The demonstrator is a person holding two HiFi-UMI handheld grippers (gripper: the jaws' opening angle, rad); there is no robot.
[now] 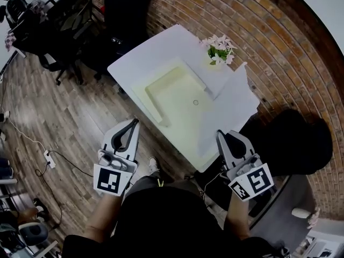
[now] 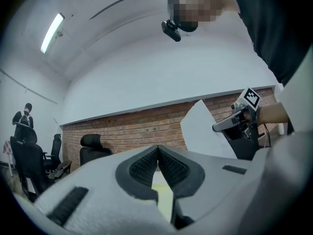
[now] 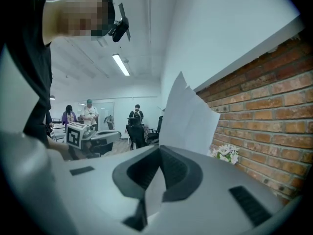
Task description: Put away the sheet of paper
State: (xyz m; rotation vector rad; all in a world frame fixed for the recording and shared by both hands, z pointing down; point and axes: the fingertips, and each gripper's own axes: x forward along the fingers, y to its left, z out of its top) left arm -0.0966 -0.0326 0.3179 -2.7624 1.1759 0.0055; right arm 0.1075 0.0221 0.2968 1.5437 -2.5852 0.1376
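The white sheet of paper (image 1: 232, 102) stands up over the right part of the white table (image 1: 156, 52), its lower corner pinched in my right gripper (image 1: 219, 135). In the right gripper view the sheet (image 3: 188, 121) rises from between the shut jaws of that gripper (image 3: 159, 151). My left gripper (image 1: 134, 122) hangs just off the table's near-left edge, shut with nothing in it (image 2: 157, 148). A pale yellow tray (image 1: 156, 109) lies on the table's middle. The left gripper view shows the sheet (image 2: 203, 129) and the right gripper (image 2: 235, 122) at the right.
A small pot of pink flowers (image 1: 219, 48) stands at the table's far side against the brick wall (image 1: 279, 42). Black office chairs (image 1: 123, 15) stand beyond the table, and a dark seat (image 1: 290, 138) is at its right. A cable and power strip (image 1: 48, 159) lie on the wooden floor.
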